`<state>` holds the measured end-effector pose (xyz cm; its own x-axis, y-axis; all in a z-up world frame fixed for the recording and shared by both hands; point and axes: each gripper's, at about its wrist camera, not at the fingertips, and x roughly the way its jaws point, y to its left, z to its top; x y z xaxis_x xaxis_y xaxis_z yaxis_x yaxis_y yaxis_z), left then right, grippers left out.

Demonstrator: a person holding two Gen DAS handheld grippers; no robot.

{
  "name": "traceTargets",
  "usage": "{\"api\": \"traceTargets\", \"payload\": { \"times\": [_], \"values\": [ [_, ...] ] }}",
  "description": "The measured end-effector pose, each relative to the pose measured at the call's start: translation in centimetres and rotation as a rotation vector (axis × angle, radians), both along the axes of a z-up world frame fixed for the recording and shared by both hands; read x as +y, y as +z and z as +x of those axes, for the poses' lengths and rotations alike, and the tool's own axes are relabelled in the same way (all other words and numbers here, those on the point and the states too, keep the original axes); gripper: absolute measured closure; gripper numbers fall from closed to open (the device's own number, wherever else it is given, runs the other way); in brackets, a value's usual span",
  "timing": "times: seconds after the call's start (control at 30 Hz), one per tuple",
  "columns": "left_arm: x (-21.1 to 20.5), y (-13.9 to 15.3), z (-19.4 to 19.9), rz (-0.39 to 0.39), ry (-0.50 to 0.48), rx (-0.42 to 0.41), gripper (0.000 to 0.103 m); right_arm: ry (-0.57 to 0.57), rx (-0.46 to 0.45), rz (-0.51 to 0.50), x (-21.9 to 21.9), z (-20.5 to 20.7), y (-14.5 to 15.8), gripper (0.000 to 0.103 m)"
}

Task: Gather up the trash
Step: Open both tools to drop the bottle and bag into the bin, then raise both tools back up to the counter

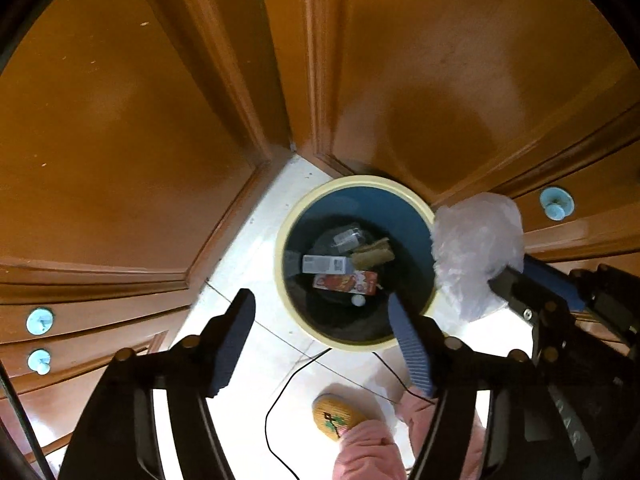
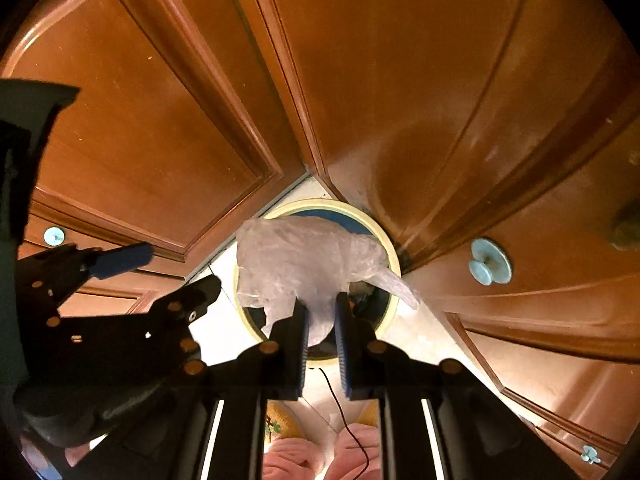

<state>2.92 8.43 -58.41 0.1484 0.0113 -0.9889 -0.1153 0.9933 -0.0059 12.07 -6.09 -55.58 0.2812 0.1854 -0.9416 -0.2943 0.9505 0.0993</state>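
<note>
A round bin with a cream rim (image 1: 281, 240) and a blue inside stands on the floor in the corner of the cabinets. In it lie a white carton (image 1: 326, 265), a red carton (image 1: 346, 283), a brown scrap (image 1: 374, 254) and a clear bottle (image 1: 348, 236). My left gripper (image 1: 320, 300) hangs open above the bin's near rim, with nothing between its fingers. My right gripper (image 2: 322, 308) is shut on a crumpled clear plastic bag (image 2: 304, 256), which it holds over the bin's rim (image 2: 394, 258). From the left wrist, the bag (image 1: 476, 244) and right gripper (image 1: 510, 274) are at the bin's right side.
Brown wooden cabinet doors (image 1: 120, 140) meet in a corner behind the bin, with light blue knobs (image 1: 556, 202) (image 2: 490, 262). The floor (image 1: 248, 248) is white tile. A thin black cable (image 1: 280, 396) lies on it. A person's yellow slipper (image 1: 338, 416) and pink trouser legs are near the bottom edge.
</note>
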Motion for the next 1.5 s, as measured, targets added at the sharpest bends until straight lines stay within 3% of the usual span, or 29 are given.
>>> {"api": "traceTargets", "payload": {
  "times": [0.37,0.53,0.8,1.07,1.5],
  "values": [
    [4.3,1.2,-1.3,0.038,0.115,-0.017,0.034,0.031,-0.023,0.007,0.5,-1.0,0.6,0.087],
    [5.5,1.9,-1.6,0.037,0.162,-0.037,0.030,0.025,-0.060,0.002,0.8,-1.7,1.4,0.053],
    [5.9,3.4,-2.5,0.030,0.202,-0.066,0.030,0.032,-0.059,-0.005,0.9,-3.0,2.0,0.052],
    [5.5,5.4,-2.7,0.014,0.207,-0.090,0.029,0.018,-0.066,0.009,0.1,-4.6,5.1,0.052],
    [4.2,16.1,-3.8,0.002,0.199,-0.175,0.029,0.007,-0.130,0.042,-1.9,-7.5,15.4,0.052]
  ]
}}
